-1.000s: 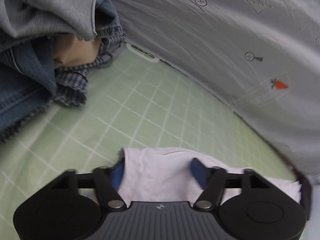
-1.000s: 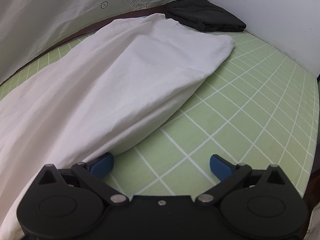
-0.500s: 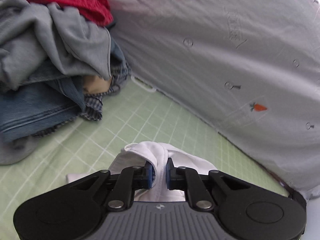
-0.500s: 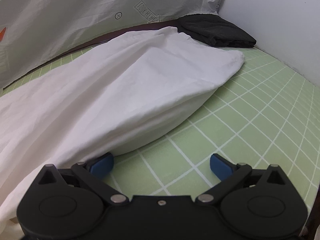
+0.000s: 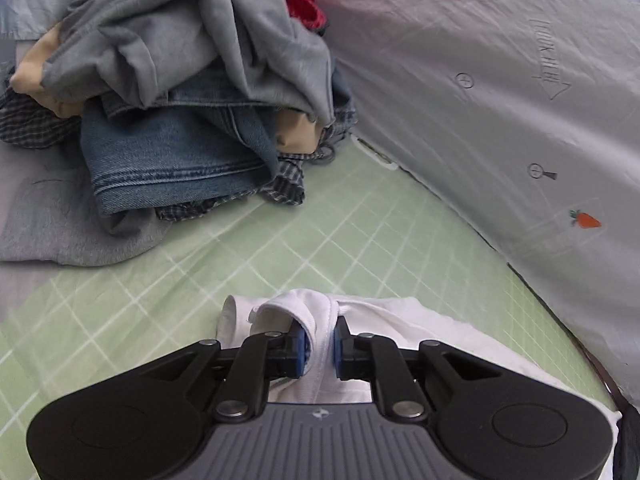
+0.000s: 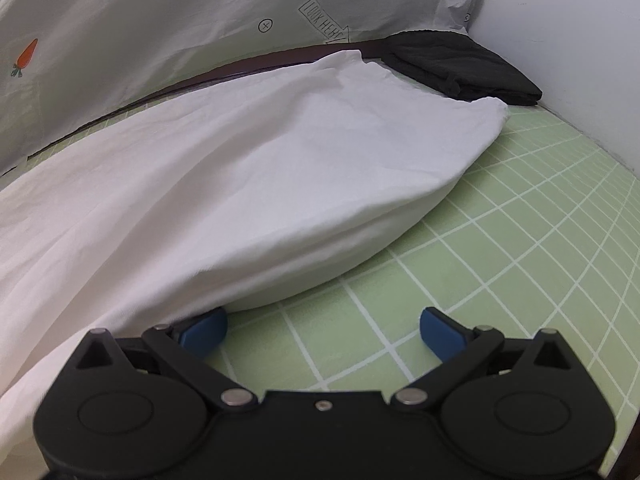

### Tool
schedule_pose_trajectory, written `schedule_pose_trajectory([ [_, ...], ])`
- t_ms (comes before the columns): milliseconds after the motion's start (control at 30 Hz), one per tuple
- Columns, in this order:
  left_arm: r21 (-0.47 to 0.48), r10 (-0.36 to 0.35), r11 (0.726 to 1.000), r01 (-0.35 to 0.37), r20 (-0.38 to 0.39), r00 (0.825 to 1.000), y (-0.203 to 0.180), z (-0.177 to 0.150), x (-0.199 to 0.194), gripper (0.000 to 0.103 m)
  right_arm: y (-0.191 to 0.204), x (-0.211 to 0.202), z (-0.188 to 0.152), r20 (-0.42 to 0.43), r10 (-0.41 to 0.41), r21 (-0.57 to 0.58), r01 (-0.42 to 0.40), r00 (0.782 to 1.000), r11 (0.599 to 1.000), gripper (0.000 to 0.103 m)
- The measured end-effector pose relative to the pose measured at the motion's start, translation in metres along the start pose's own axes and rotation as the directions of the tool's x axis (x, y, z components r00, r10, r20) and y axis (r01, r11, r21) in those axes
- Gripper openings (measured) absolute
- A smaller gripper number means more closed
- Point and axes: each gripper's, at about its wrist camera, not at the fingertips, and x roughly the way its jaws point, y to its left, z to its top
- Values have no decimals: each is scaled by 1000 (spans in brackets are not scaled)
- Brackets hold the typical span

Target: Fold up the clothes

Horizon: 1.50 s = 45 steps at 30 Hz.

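Note:
A white garment (image 6: 256, 168) lies spread across the green checked mat (image 6: 520, 240), its far end near a folded black garment (image 6: 460, 68). In the left wrist view my left gripper (image 5: 319, 344) is shut on a bunched ribbed edge of the white garment (image 5: 316, 316), lifted a little off the mat (image 5: 320, 232). My right gripper (image 6: 320, 330) stands open low over the mat, beside the garment's near edge. Its left blue fingertip (image 6: 204, 330) sits at or just under the cloth's fold; its right fingertip (image 6: 440, 332) is over bare mat.
A heap of unfolded clothes (image 5: 192, 92) with jeans, grey, checked, tan and red pieces sits at the mat's far left. A pale sheet printed with carrots (image 5: 500, 80) rises behind the mat. A white wall (image 6: 568, 32) borders the right side.
My left gripper closed on the white garment's edge and has risen with it, so more of the clothes heap shows. My right gripper stayed open, shifting only slightly along the garment's edge.

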Motion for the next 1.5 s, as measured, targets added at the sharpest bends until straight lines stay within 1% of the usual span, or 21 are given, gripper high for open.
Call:
schedule_pose_trajectory([
  [67, -11, 8, 1000, -8, -13, 1000, 5, 2, 16, 16, -2, 1, 1, -7, 4, -4, -4, 1000, 1000, 103],
  [200, -20, 0, 1000, -1, -37, 999, 11, 3, 27, 18, -3, 1, 4, -29, 7, -14, -7, 1000, 1000, 103],
  [300, -27, -6, 1000, 4, -56, 998, 15, 3, 36, 19, -1, -1, 10, -58, -23, -38, 21, 998, 999, 103],
  [433, -36, -14, 999, 11, -80, 997, 21, 4, 47, 19, 4, -19, 16, 11, -71, -55, 72, 997, 996, 103],
  [467, -40, -19, 999, 16, -84, 996, 22, 5, 48, 19, 4, -22, 18, 21, -72, -37, 73, 997, 997, 103],
  [533, -32, -19, 999, 16, -91, 996, 21, 7, 49, 19, -2, -30, 23, 37, -63, 62, 61, 997, 996, 103],
  [600, -19, -16, 1000, 14, -96, 995, 19, 9, 51, 19, -8, -40, 27, 62, -70, 161, 59, 996, 985, 103],
  [667, -21, -14, 1000, 12, -100, 995, 18, 9, 52, 20, -10, -46, 31, 85, -55, 215, 36, 995, 976, 103],
  [700, -26, -14, 1000, 11, -101, 995, 19, 9, 53, 20, -9, -45, 32, 80, -38, 214, 20, 996, 977, 103],
  [767, -35, -10, 999, 7, -100, 995, 19, 8, 54, 20, 0, -35, 35, 41, 5, 181, -12, 999, 983, 103],
  [833, -37, -8, 999, 5, -97, 995, 18, 10, 53, 19, 12, -21, 32, -13, 34, 147, -32, 999, 989, 97],
  [900, -27, -12, 1000, 9, -92, 996, 17, 13, 54, 19, 25, -6, 24, -80, 36, 101, -28, 996, 995, 74],
  [933, -19, -14, 1000, 12, -90, 996, 17, 15, 55, 19, 31, -2, 19, -104, 16, 64, -9, 994, 998, 72],
  [1000, -7, -16, 1000, 15, -87, 996, 17, 18, 58, 19, 38, -2, 12, -83, -28, -1, 28, 996, 1000, 80],
  [1067, -1, -15, 1000, 15, -85, 996, 17, 20, 60, 19, 40, -2, 12, -87, -51, -28, 48, 995, 998, 84],
  [1133, -15, -10, 1000, 9, -82, 997, 17, 20, 60, 19, 44, -4, 17, -92, -79, -67, 73, 993, 995, 82],
  [1167, -20, -8, 1000, 6, -79, 997, 16, 20, 59, 20, 47, -8, 19, -71, -88, -94, 81, 994, 992, 79],
  [1200, -25, -5, 1000, 3, -77, 997, 16, 20, 58, 21, 51, -13, 22, -42, -87, -118, 82, 995, 990, 78],
  [1300, -14, 7, 1000, -8, -71, 997, 13, 21, 50, 23, 60, -23, 31, 9, -28, -125, 29, 1000, 992, 79],
  [1367, -7, 15, 1000, -16, -67, 998, 12, 22, 44, 30, 67, -28, 36, 31, 22, -116, -18, 999, 993, 79],
  [1500, 0, 20, 1000, -20, -46, 999, 11, 24, 28, 33, 86, -23, 42, 12, 155, -89, -153, 988, 984, 79],
])
